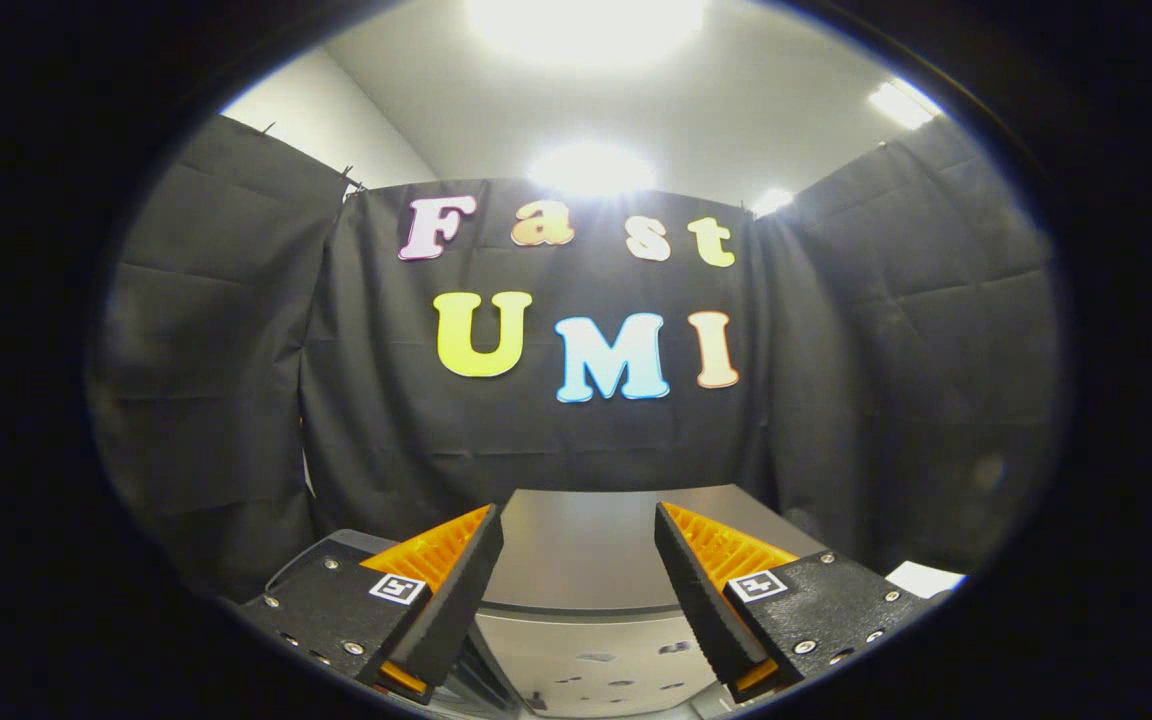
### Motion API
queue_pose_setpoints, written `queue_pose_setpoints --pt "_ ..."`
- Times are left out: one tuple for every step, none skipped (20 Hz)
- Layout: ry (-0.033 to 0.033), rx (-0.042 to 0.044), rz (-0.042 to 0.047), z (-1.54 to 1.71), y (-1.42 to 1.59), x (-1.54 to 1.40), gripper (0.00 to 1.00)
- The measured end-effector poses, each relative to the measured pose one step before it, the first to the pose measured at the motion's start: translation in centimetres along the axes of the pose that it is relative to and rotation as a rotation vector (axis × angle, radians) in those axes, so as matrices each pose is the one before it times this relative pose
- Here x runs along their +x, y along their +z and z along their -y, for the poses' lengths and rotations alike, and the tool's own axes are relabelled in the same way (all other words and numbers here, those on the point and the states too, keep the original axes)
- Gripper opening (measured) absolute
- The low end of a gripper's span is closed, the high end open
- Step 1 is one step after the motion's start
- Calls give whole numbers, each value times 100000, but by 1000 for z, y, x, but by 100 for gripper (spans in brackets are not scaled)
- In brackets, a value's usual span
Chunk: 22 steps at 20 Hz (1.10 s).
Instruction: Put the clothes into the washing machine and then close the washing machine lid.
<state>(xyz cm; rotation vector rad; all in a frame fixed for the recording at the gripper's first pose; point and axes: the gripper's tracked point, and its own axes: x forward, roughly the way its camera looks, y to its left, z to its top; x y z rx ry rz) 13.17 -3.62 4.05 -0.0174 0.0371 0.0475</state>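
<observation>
Gripper view.

Item: claw (pixel 578 585). Held level and raised, facing the booth's back wall. Its two fingers stand well apart with nothing between them, so it is released and carrying no load. Judged reason for this pose: a ready position ahead of the work, fingers spread wide enough to take a bunched garment.

Item: washing machine (pixel 586 590). Sits just ahead of the fingers and below them. A flat grey top surface shows in the gap between the fingers, and a paler front face with small dark marks drops away beneath it. Whether that flat surface is the lid lying shut or some other panel cannot be told from here. The machine backs close against the cloth wall, which leaves its front and top as the sides open to reach.

Item: clothes. No garment is identified among what lies ahead of the fingers, and none is in the claw's hold. Their place cannot be given.

Item: white object (pixel 924 577). A small pale corner beside the machine, past the right finger. Too little of it shows to name it.

Item: cloth wall (pixel 556 440). Black drape hung on three sides, enclosing the work area.

Item: ceiling lights (pixel 586 25). Bright panels overhead.

Task status, judged: at or near the beginning; no clothing loaded, lid step not yet done.
</observation>
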Motion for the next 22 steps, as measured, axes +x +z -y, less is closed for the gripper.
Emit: queue_pose_setpoints --pt "-868 -851 753 1086 85 -805 94" --pt "-687 -513 624 1095 -79 -785 94" --pt "-517 -429 525 860 -66 -859 94" --pt "-719 -345 383 928 -257 -747 94" --pt "-534 -128 271 733 -326 -763 94" --pt "-8 68 223 629 -345 -690 94" --pt "503 122 56 311 -399 -783 94" --pt "29 103 -584 512 -710 -647 94" --pt "-1065 176 -715 691 -667 -568 94" --pt "-1173 717 -796 811 -769 -467 94" --pt "-964 1035 -850 582 -714 -579 94" --pt "-555 1150 -600 395 -603 -433 94" --pt "-4 1006 63 314 -480 -447 94" --pt "-284 955 -65 317 -580 -276 94" --pt "-504 905 -469 408 -599 -302 94" --pt "-213 933 -812 336 -819 -220 94" --pt "163 714 -865 141 -647 -147 94" --pt "537 323 -616 23 -462 -163 94" --pt "563 -100 202 77 -215 -258 94" --pt "380 -532 531 235 -164 -108 94" --pt "198 -97 104 180 -214 -87 94" --pt "304 459 -223 38 -314 83 94"
